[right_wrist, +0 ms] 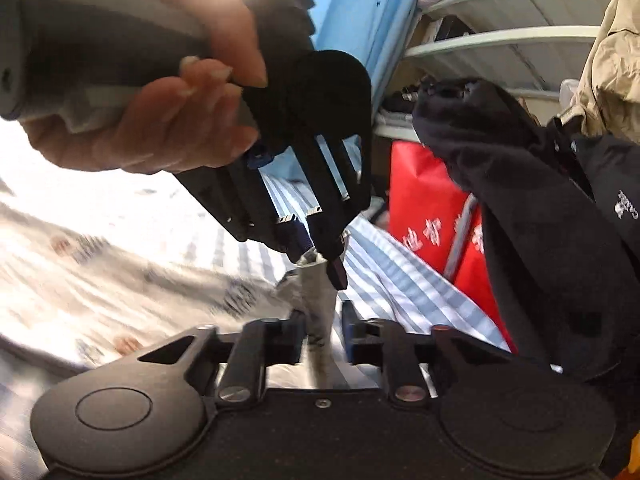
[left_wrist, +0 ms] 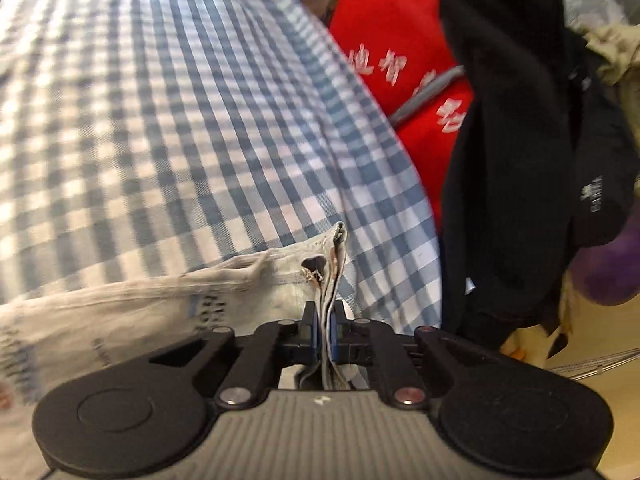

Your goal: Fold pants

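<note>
The printed pale pants are pinched at a bunched corner by the left gripper. The right gripper is parted around the same strip, ungripped; it should be closed squarely before tension is applied above the checked sheet.

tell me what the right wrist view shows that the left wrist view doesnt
Only the right wrist view shows the person's hand holding the left gripper, the white shelves and the open right gripper. Only the left wrist view shows a purple object. Both show the pale pants pinched by the left gripper, the checked sheet, red bag and black garment.
</note>
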Demonstrator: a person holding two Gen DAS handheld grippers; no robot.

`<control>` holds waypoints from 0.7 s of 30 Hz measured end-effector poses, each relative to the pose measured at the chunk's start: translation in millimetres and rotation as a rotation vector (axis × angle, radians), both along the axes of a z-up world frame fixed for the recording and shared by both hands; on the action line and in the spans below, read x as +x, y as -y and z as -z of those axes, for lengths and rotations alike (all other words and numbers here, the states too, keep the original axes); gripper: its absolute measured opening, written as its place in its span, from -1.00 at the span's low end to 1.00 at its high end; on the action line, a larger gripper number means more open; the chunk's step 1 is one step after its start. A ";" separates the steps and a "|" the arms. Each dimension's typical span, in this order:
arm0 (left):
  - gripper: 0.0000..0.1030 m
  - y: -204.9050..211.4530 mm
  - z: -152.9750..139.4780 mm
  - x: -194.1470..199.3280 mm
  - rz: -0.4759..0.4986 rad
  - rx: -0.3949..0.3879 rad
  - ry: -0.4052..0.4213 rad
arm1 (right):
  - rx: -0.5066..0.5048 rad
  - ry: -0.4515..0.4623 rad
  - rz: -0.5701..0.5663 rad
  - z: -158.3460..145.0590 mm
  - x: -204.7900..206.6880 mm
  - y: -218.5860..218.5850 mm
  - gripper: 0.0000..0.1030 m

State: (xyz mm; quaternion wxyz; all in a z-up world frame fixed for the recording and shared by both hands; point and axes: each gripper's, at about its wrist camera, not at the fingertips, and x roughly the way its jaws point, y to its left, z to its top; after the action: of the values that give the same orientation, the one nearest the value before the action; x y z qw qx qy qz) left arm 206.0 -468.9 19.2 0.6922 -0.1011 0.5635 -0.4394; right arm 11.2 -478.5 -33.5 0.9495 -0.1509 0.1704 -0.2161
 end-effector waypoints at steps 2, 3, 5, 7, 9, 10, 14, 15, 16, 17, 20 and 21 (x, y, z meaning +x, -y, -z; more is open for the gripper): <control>-0.88 -24.1 -12.8 -2.3 -0.023 -0.021 0.018 | -0.005 0.020 -0.036 -10.0 -3.3 -15.3 -0.82; -0.88 -36.0 -18.1 -1.7 -0.035 -0.027 0.028 | -0.005 0.027 -0.056 -14.7 -4.6 -23.7 -0.84; -0.88 -61.7 -27.1 -0.1 -0.062 -0.032 0.053 | -0.008 0.036 -0.095 -22.5 -5.6 -41.3 -0.87; -0.88 -89.8 -33.1 2.3 -0.084 -0.033 0.076 | -0.011 0.038 -0.140 -29.5 -8.7 -62.8 -0.88; -0.88 -116.9 -37.6 6.8 -0.110 -0.032 0.092 | -0.012 0.036 -0.181 -33.5 -10.5 -82.5 -0.88; -0.88 -131.3 -39.2 9.5 -0.126 -0.034 0.093 | -0.010 0.034 -0.201 -35.1 -10.7 -92.3 -0.88; -0.88 -189.3 -38.7 12.6 -0.188 -0.053 0.100 | 0.004 0.026 -0.288 -40.0 -10.4 -130.7 -0.90; -0.88 -200.8 -36.3 13.6 -0.206 -0.055 0.097 | 0.008 0.023 -0.305 -40.1 -9.4 -138.3 -0.90; -0.88 -211.5 -33.7 14.5 -0.218 -0.056 0.096 | 0.015 0.018 -0.326 -41.5 -5.4 -148.3 -0.90; -0.88 -222.6 -30.1 15.8 -0.231 -0.051 0.098 | 0.022 0.012 -0.341 -40.9 -3.3 -155.0 -0.90; -0.88 -245.5 -19.5 21.5 -0.255 -0.034 0.096 | 0.038 -0.015 -0.369 -37.9 3.7 -177.9 -0.90; -0.88 -253.1 -13.4 23.6 -0.263 -0.032 0.092 | 0.045 -0.027 -0.377 -36.4 7.2 -185.0 -0.91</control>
State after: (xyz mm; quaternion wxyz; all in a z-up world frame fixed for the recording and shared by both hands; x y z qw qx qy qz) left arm 229.6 -215.8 32.6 0.7672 -0.1647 0.5061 -0.3580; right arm 18.4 -293.5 2.9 0.9739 -0.1619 0.1567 -0.0286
